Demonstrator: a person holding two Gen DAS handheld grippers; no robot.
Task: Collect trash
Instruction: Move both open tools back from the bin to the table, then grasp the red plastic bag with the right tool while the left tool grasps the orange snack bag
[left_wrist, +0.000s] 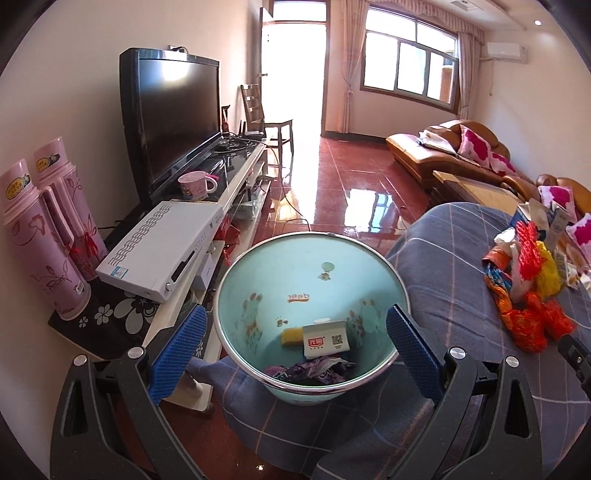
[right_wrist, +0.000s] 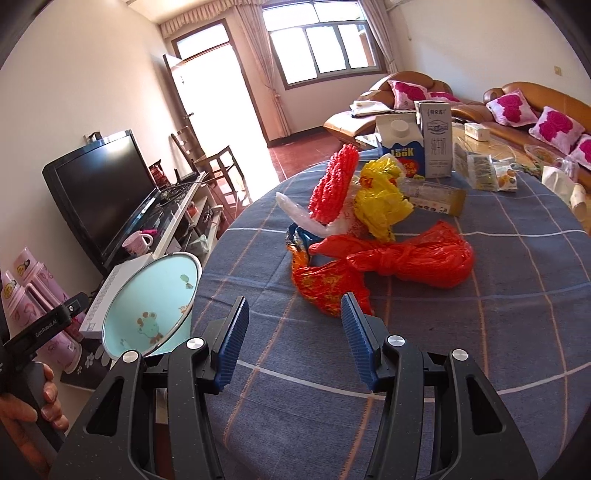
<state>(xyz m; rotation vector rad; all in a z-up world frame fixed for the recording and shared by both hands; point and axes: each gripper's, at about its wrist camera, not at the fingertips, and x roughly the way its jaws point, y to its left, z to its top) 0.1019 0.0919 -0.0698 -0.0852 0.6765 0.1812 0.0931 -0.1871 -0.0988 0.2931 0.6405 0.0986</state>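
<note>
A light blue trash bin (left_wrist: 258, 295) stands at the left edge of the round table covered in blue plaid cloth (right_wrist: 480, 350). It holds a small white carton (left_wrist: 325, 339), a yellow piece (left_wrist: 291, 336) and a purple wrapper (left_wrist: 314, 369). My left gripper (left_wrist: 295, 347) is open, its jaws on either side of the bin. The bin also shows in the right wrist view (right_wrist: 147, 295). My right gripper (right_wrist: 295, 339) is open and empty above the cloth, just short of an orange-red wrapper (right_wrist: 325, 288). Behind it lie a red plastic bag (right_wrist: 417, 258), a yellow bag (right_wrist: 380, 199) and red foam netting (right_wrist: 332, 184).
Two milk cartons (right_wrist: 417, 144) and snack packets (right_wrist: 484, 170) stand at the table's far side. A TV (left_wrist: 173, 118), white player box (left_wrist: 162, 243), pink mug (left_wrist: 195, 186) and pink flasks (left_wrist: 44, 229) sit on the stand at left. Sofas (right_wrist: 517, 107) line the right wall.
</note>
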